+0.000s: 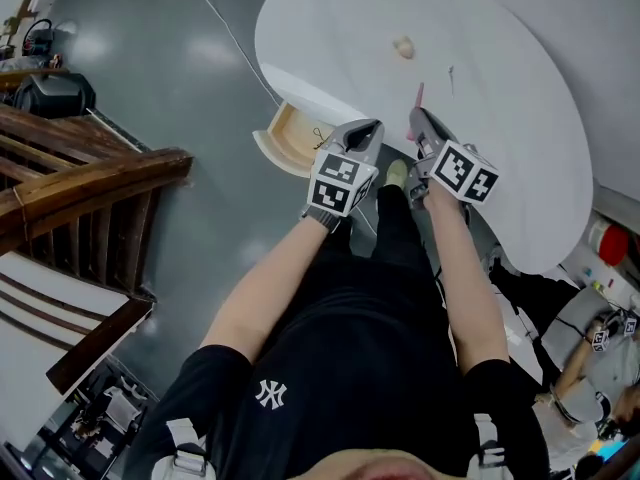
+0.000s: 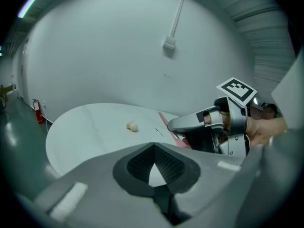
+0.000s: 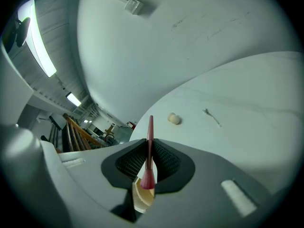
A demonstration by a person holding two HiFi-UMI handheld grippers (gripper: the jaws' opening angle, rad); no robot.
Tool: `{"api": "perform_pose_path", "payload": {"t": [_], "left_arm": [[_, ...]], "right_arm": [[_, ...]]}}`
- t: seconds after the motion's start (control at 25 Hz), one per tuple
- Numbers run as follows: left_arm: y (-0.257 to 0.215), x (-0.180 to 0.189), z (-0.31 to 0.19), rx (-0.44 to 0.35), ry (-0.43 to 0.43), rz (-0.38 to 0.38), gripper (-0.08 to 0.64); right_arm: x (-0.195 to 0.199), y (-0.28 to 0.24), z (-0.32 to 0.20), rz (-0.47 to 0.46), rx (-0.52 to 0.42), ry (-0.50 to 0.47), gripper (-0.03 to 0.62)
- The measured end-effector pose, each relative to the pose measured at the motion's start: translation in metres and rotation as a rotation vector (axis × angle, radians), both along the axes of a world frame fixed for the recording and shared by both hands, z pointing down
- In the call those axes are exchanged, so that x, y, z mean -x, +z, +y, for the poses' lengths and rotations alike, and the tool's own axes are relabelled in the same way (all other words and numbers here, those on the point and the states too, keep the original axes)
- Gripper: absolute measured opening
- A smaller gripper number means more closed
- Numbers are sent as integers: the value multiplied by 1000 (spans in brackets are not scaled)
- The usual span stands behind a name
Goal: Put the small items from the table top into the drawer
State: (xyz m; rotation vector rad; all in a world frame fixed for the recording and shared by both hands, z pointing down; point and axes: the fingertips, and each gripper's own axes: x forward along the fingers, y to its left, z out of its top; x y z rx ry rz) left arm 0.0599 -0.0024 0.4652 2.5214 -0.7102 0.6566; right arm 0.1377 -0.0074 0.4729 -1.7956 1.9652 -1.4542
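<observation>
**Right gripper view: pink stick clamped, drawer run ahead**

The thin pink stick with a flared end (image 3: 150, 127) sits upright at the frame's centre, pinched along its lower half between the dark ribbed pads of the right gripper (image 3: 149, 143). The jaws are clenched on it, and its slim tip pokes out past them. In the head view the stick points up-frame over the near edge of the white rounded table (image 1: 500, 118), and it looks to be lifted clear of the top.

The open pale wooden drawer (image 1: 285, 133) lies left of both grippers in the head view, under the table's rim, with a thin item already lying in it. The left gripper (image 1: 368, 130) hangs between the stick and the drawer. Its jaws are pressed tip to tip with nothing in them.

The step in hand looks like carrying the stick to the drawer. The right gripper would do best to hold its pinch firm, since so thin a stick could swivel between the pads. The route should pass round or above the left gripper, which stands just beside it. Letting go is safest low over the drawer's wooden floor, away from the rim, so the stick cannot bounce out.

A small cream lump (image 1: 403, 46) and a thin dark pin (image 1: 450, 76) wait up-frame on the table, well apart from the drawer.
</observation>
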Motion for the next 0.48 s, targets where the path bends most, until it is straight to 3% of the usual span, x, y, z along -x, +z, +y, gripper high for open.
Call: {"api": "perform_pose_path", "payload": {"t": [0.48], "left_arm": [[16,90,9,16,-128,-15,0]], "right_arm": [[113,11,1,9,-2,-188,66]]}}
